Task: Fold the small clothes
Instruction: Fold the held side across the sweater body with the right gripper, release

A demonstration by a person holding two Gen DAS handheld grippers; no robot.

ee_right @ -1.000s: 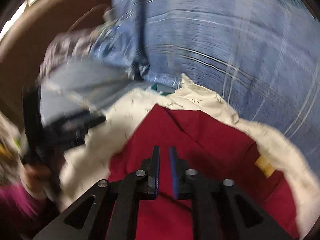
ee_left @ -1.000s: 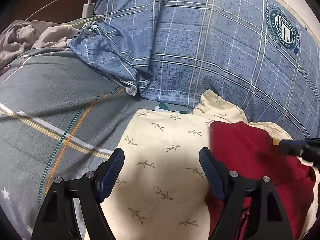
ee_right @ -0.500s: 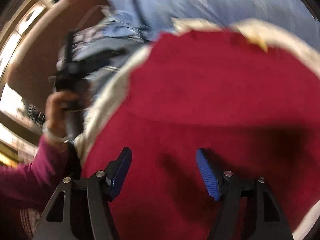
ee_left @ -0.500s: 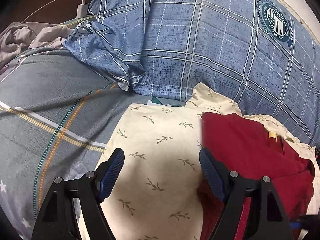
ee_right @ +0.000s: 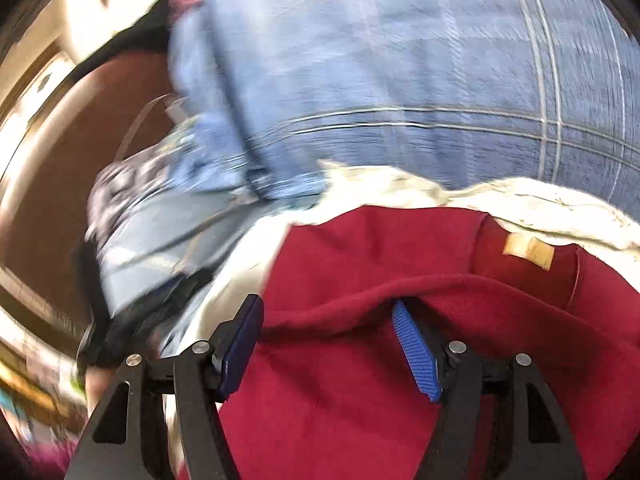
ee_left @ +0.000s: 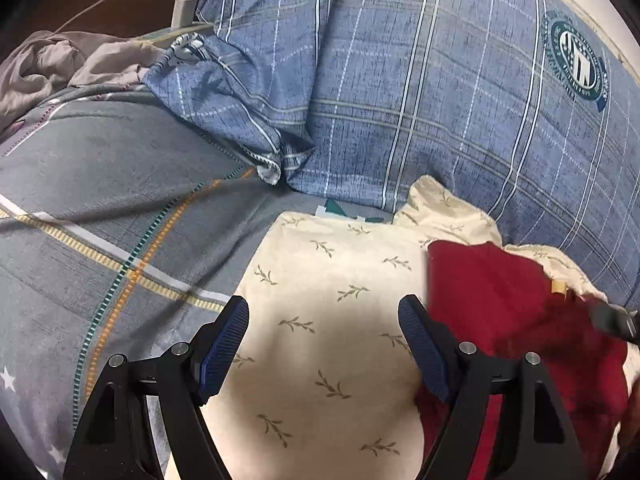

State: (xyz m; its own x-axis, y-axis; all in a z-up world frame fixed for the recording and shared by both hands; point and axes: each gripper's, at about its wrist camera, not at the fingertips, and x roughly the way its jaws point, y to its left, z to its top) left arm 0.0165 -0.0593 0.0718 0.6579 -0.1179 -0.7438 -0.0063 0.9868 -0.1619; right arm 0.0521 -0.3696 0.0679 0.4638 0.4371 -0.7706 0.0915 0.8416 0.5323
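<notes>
A home bedroom: plaid bedsheet, blue checked pillow, phone charger.

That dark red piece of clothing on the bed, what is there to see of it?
The red garment looks like soft, fleecy fabric in deep red, with a small tan label sewn inside. It lies crumpled rather than flat, one edge rolled over in a thick fold. It rests on a cream cloth printed with small leaf sprigs, near the blue plaid pillow. The right gripper is open with its fingers either side of the fold; whether they touch it is unclear.
</notes>
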